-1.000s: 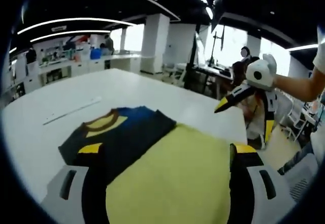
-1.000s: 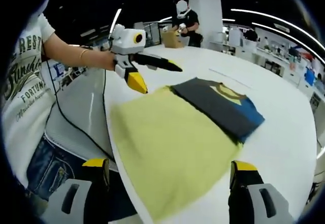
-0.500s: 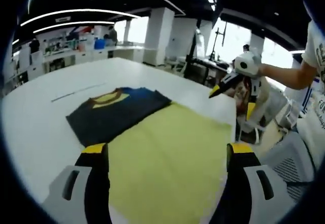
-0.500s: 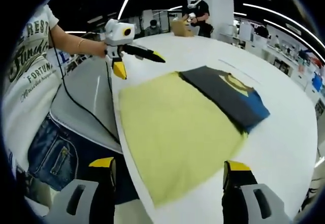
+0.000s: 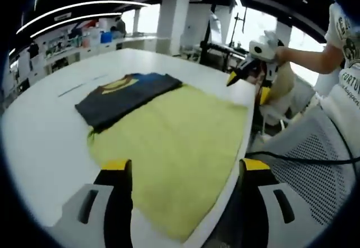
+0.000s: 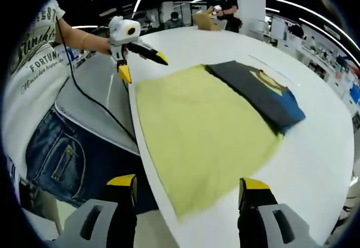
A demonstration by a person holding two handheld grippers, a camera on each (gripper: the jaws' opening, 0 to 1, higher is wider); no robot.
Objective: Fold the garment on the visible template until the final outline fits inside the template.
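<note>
The folded shirt (image 6: 259,93) lies at 1 o'clock off the yellow mat (image 6: 202,130) on the worktop (image 6: 320,141); both tools (image 5: 180,172) (image 6: 185,189) gape, holding nothing; stopping now could leave the shirt outside the mat.

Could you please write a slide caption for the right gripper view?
Folded dark shirt lying at the far end of a yellow template on a white table, both open grippers held clear.

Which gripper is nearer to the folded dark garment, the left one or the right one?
Left, probably. The left gripper hovers above the yellow template's far corner; the right gripper hangs off the table edge.
</note>
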